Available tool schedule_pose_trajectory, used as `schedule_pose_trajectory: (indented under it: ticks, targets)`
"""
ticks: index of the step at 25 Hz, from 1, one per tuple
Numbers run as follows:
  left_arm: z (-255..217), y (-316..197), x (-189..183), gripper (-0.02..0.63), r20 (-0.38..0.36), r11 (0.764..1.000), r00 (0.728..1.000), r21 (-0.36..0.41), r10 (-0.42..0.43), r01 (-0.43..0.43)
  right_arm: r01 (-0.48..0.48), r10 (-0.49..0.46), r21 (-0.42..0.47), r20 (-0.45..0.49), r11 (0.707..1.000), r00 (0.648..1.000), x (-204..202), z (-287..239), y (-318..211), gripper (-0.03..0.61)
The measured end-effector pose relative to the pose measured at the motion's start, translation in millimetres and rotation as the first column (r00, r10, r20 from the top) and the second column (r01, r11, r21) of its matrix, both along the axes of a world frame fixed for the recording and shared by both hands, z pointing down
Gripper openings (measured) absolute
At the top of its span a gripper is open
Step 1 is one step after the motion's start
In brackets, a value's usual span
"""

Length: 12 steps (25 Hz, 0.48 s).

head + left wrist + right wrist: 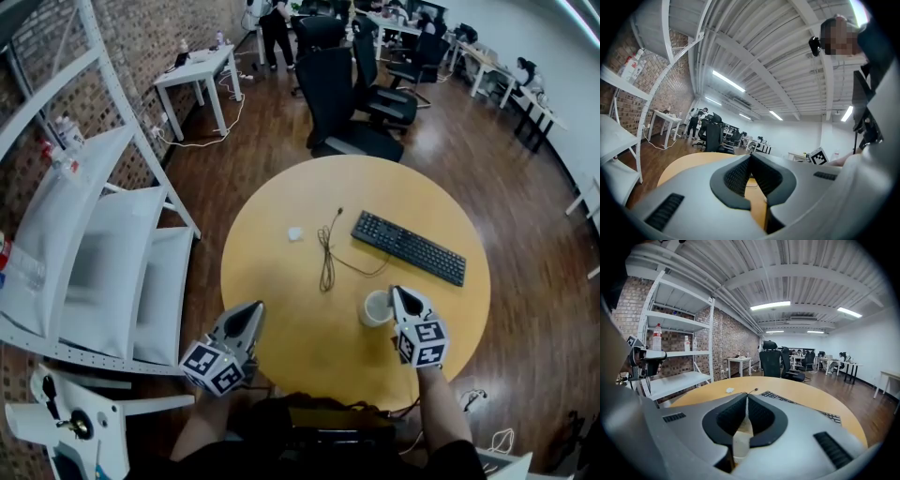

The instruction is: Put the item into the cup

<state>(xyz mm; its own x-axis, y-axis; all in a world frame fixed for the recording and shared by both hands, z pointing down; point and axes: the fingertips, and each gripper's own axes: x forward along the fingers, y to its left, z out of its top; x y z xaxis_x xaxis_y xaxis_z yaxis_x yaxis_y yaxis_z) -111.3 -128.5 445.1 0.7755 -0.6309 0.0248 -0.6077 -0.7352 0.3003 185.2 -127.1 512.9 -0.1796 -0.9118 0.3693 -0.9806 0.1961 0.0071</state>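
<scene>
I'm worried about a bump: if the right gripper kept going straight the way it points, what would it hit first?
The right gripper tilts slightly down, so probably bare table just past the cup, before the keyboard's left end; depth is unclear.

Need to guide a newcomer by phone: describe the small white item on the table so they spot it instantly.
Start at the round yellow table. Left of the black keyboard runs a thin black cable; the small white item lies just left of it, alone on bare wood. Unlike the white cup near the front edge, it is tiny and lies flat.
</scene>
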Motion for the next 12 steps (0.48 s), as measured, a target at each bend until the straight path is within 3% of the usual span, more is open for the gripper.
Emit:
schedule_pose_trajectory:
  ticks: [12]
  targets:
    - [13.9,6.3,-21.7,-0.008,0.016,0.998,0.998,-0.03,-0.061,0.061,0.016,-0.018,-0.072,-0.024,0.997,1.0,-7.8,30.7,-6.4,0.0]
